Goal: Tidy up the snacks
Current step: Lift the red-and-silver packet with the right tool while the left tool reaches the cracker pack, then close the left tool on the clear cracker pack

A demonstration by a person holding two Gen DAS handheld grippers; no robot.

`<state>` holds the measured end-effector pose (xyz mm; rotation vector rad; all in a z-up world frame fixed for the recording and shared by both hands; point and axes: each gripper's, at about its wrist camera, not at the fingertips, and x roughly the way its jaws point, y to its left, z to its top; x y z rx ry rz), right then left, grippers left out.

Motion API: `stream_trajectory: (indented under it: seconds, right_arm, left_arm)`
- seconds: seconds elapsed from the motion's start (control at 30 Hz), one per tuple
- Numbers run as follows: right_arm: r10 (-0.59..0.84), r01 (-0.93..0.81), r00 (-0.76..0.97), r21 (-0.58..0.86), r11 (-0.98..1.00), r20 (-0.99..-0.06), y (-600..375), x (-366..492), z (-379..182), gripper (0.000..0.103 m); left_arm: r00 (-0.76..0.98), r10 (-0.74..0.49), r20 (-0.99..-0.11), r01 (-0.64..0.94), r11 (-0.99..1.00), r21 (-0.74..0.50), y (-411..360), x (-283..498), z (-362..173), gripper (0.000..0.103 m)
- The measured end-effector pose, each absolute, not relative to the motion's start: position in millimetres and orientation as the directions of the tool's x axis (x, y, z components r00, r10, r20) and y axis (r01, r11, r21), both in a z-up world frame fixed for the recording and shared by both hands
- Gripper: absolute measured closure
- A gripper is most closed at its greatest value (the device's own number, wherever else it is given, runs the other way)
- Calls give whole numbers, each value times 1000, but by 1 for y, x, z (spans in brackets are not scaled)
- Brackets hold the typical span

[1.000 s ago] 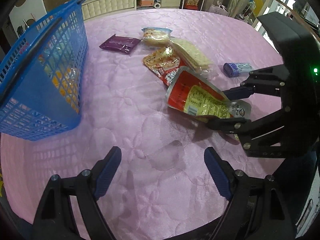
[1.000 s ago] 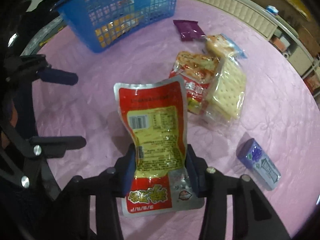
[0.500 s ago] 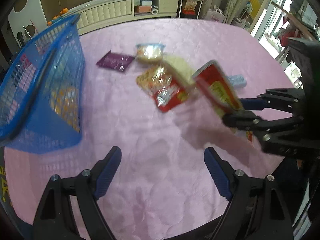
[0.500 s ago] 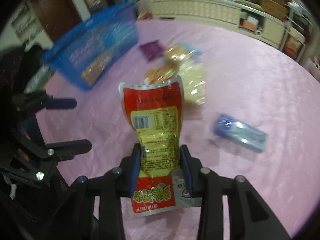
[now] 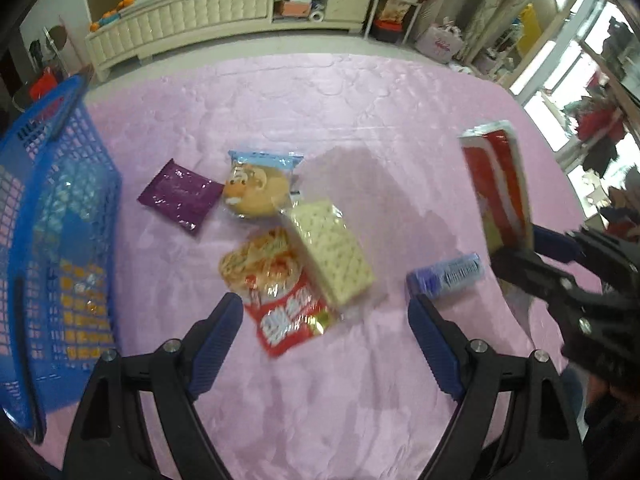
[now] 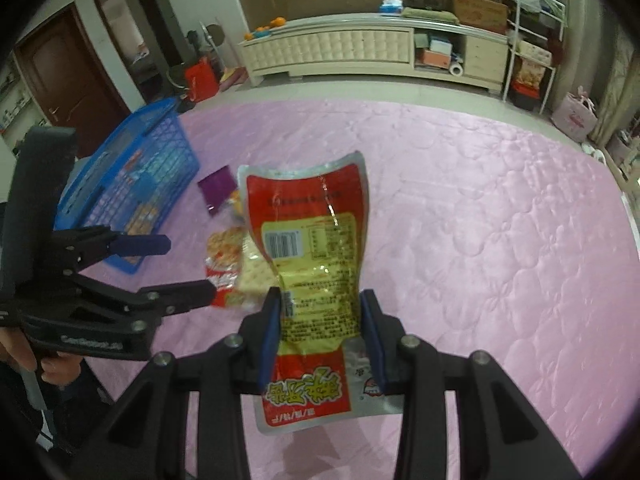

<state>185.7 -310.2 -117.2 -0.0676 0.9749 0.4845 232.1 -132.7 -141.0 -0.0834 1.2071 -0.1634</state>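
Right wrist view shows the right gripper (image 6: 320,320) clamped across a red snack pouch (image 6: 308,240) held upright mid-frame, with the blue basket (image 6: 132,184) at the frame's left, beyond the empty, wide-open left gripper (image 6: 176,268).
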Motion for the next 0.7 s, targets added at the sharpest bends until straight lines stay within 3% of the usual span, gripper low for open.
stream_trajectory:
  seconds: [0.53,0.63,0.7]
  right_arm:
    - [353,-342,429,212,916,-832,-342,225,-141,60]
    - [349,-338,427,211,917,-834,-344,223,-141,60]
    - [348,-335,426,212,918,-835,-343,221,-140,60]
  left_arm:
    - [217,-83,-973,-8,996,-86,-168,301,-206,20]
    - [231,-59,-971,23,998,-55,-179,300,-207,46]
    - [230,-36,-972,26,999,-31,-183,298,-206,55]
